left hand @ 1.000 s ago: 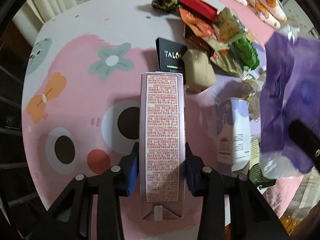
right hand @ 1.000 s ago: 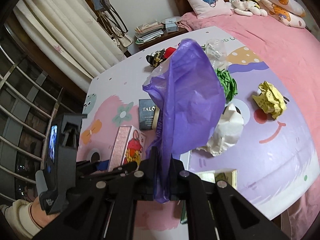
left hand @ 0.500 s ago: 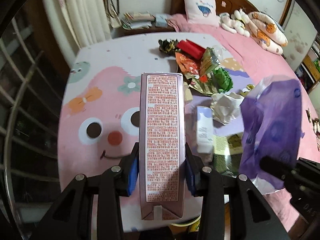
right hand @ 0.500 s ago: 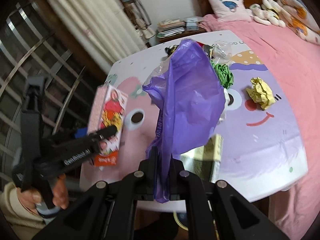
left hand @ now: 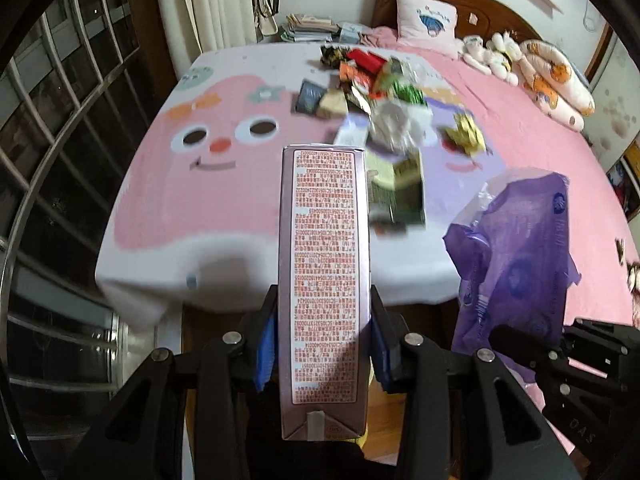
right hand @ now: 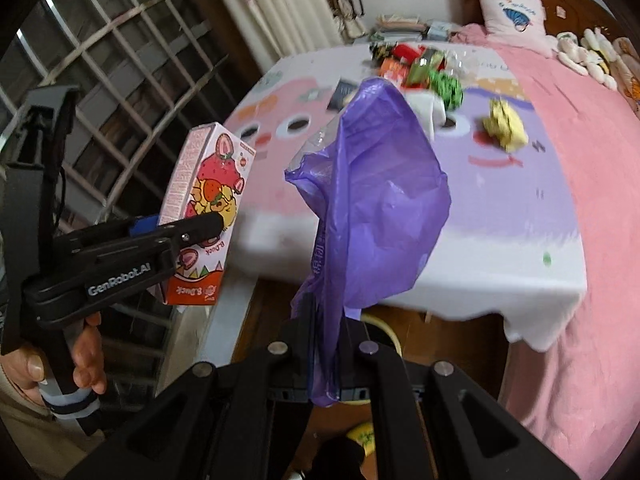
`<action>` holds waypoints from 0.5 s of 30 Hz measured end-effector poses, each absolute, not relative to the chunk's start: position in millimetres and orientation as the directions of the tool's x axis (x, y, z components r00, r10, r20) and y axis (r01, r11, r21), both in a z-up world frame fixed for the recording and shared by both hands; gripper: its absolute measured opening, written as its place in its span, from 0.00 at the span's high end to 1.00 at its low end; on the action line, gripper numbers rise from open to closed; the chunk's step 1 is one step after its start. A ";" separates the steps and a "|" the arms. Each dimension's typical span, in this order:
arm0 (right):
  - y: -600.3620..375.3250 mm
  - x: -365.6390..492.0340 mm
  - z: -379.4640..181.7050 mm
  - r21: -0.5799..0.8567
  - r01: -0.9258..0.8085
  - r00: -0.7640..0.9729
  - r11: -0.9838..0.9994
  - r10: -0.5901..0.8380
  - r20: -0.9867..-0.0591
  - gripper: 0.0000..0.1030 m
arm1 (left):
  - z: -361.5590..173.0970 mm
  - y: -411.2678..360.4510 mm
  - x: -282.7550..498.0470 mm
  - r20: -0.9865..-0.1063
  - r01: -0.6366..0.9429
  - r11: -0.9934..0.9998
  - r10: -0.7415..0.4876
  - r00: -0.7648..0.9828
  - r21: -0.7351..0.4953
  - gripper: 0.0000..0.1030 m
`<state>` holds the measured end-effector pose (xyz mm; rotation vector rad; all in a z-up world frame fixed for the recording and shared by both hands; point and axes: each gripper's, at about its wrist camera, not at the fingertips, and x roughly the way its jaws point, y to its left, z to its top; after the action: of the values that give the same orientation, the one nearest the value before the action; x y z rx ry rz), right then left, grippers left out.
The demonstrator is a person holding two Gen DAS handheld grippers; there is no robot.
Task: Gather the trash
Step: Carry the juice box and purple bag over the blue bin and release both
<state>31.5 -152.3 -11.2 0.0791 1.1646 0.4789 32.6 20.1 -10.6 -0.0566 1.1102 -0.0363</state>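
My left gripper [left hand: 323, 344] is shut on a tall pink strawberry carton [left hand: 323, 280], held upright off the near side of the table; the carton also shows in the right wrist view [right hand: 204, 208], left of the bag. My right gripper [right hand: 325, 344] is shut on a purple plastic bag [right hand: 372, 200], which hangs open in the air; the bag also shows in the left wrist view [left hand: 516, 256] to the right of the carton. Several wrappers and boxes [left hand: 376, 92] lie in a pile on the table's far part.
The table has a pink and purple cartoon cloth [left hand: 208, 200]. A crumpled yellow wrapper [right hand: 504, 128] and a green box [left hand: 396, 192] lie on it. A window grille [left hand: 48, 160] stands to the left and a pink bed [left hand: 540, 100] to the right.
Both grippers have pulled back from over the table to in front of its near edge, with the carton and the bag still held. The table looks smaller and further off.
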 end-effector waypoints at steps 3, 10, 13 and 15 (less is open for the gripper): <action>-156.2 15.3 -25.7 0.321 -0.316 0.275 0.892 0.411 -0.870 0.94 | -21.9 10.9 9.7 -0.910 0.015 0.999 -0.047 0.412 -0.045 0.64; -158.4 -10.2 -82.3 0.367 -0.255 0.173 0.895 0.415 -0.893 0.94 | -64.9 0.9 -13.7 -0.949 0.025 0.998 -0.063 0.308 -0.058 0.63; -158.4 -15.4 -113.3 0.372 -0.224 0.133 0.901 0.406 -0.904 0.94 | -96.5 0.7 -13.0 -0.961 0.026 0.997 -0.071 0.266 -0.066 0.63; -157.9 -16.0 -137.4 0.371 -0.201 0.110 0.906 0.398 -0.911 0.94 | -117.3 0.6 -12.2 -0.966 0.030 0.997 -0.072 0.247 -0.067 0.63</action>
<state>-16.0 -157.9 -137.4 0.1692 1.3936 0.4430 -12.2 0.6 -117.3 -0.0370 1.3196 -0.0692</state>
